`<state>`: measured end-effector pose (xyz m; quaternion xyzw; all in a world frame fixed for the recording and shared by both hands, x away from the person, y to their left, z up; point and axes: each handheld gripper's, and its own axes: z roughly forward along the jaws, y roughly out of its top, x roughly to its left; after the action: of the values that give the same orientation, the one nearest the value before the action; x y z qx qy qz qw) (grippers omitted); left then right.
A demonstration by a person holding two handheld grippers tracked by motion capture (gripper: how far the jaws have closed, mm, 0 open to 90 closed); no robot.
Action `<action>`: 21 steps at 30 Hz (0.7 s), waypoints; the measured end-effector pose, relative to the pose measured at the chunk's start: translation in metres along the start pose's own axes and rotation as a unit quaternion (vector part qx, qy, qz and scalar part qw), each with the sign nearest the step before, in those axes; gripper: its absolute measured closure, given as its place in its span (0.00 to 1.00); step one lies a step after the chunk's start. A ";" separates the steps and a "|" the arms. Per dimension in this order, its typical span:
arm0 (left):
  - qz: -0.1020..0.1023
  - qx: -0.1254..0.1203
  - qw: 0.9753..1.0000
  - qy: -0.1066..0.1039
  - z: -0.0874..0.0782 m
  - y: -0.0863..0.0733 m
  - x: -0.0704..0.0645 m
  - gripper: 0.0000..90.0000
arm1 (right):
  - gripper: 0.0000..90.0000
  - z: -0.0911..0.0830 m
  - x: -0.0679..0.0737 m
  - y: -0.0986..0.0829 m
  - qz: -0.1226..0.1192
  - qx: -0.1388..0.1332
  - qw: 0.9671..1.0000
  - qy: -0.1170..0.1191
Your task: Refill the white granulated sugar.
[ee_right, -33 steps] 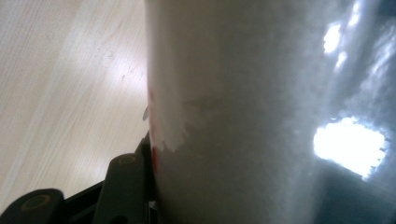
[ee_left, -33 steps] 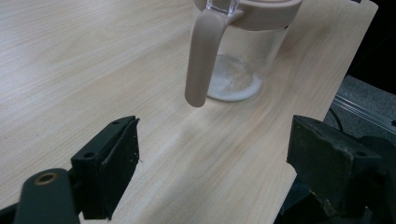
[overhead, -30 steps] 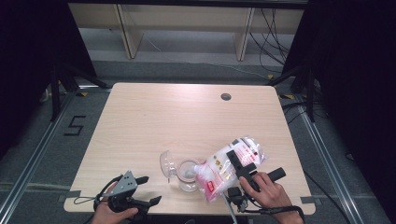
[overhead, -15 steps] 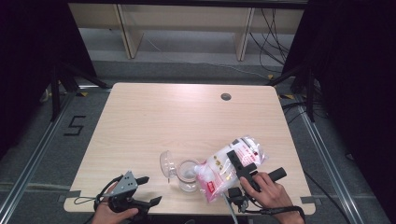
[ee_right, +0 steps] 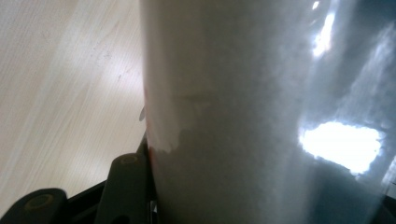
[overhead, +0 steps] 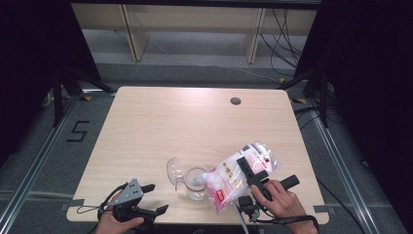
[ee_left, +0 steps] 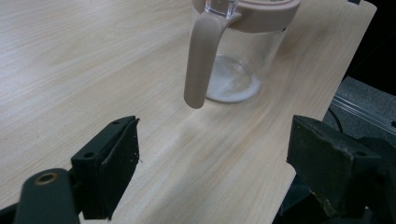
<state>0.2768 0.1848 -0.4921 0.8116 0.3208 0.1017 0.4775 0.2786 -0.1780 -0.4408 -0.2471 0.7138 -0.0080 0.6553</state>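
Observation:
A clear glass jar (overhead: 196, 181) stands near the table's front edge, its flip lid (overhead: 173, 170) hanging open to the left. In the left gripper view the jar (ee_left: 238, 60) has a beige rim and strap, with a little white powder (ee_left: 232, 86) on its bottom. A clear bag of white powder (overhead: 229, 178) with a red label is tilted, its low end over the jar's mouth. My right gripper (overhead: 247, 169) is shut on the bag (ee_right: 261, 116), which presses against one of its fingers (ee_right: 125, 186). My left gripper (overhead: 158, 197) is open at the front left, short of the jar (ee_left: 219, 140).
The wooden table (overhead: 195, 122) has a round dark cable hole (overhead: 235, 101) at the back right. Its front edge runs close to both hands. Shelving legs and cables lie on the floor behind the table.

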 end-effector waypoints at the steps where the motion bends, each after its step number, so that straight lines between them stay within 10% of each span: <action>1: 0.003 0.000 1.000 -0.001 0.000 0.000 0.000 0.18 | 0.58 0.000 0.000 0.000 -0.002 -0.001 1.000 -0.001; 21: -0.002 0.000 1.000 0.001 0.000 0.000 0.000 0.18 | 0.59 -0.001 -0.003 -0.004 0.003 0.005 1.000 -0.001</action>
<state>0.2767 0.1846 -0.4919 0.8110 0.3223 0.1015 0.4777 0.2790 -0.1806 -0.4370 -0.2419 0.7139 -0.0094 0.6570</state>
